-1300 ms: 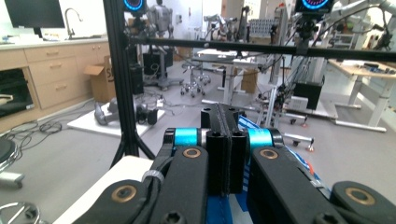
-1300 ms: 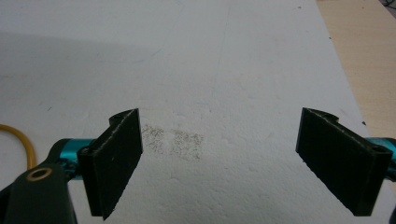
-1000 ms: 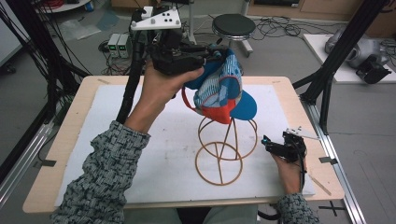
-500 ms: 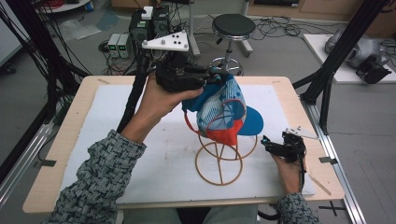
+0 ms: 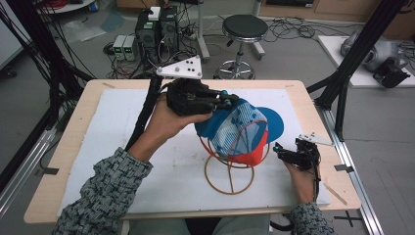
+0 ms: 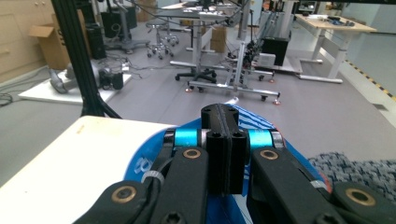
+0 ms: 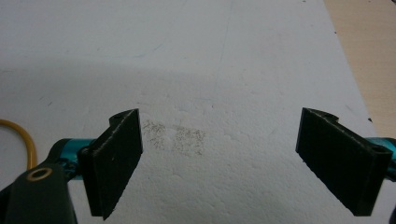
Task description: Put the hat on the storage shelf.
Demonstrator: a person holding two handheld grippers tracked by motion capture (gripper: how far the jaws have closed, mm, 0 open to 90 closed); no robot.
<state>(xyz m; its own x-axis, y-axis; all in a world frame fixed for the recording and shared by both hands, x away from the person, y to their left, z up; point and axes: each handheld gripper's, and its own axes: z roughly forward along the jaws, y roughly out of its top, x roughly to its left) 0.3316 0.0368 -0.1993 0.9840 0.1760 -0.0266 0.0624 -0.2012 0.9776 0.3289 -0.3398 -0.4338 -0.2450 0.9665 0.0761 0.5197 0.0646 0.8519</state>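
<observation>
Your left hand-held gripper (image 5: 230, 100) is pressed together on the cap (image 5: 240, 129), its jaws pinching the blue fabric at the back of the crown; in the left gripper view the two jaws stand flush against each other with the blue cloth just below them. Your right hand-held gripper (image 5: 288, 152) rests on the white surface (image 5: 122, 127) beside the stand (image 5: 230, 171), jaws spread wide and holding nothing, the bare foam showing between them in the right gripper view.

The cap sits over the top of the wire stand, brim pointing away to the right, its red underside showing at the front. It looks draped on the upper loop but tilted, so the step in hand reads as seating the cap on the stand.

For the next move, ease the crown down until the wire carries it evenly, then let the jaws part without tugging the fabric. The stand is light and open, so it may tip or slide; you could bring the right gripper to the base ring to steady it before you let go.
</observation>
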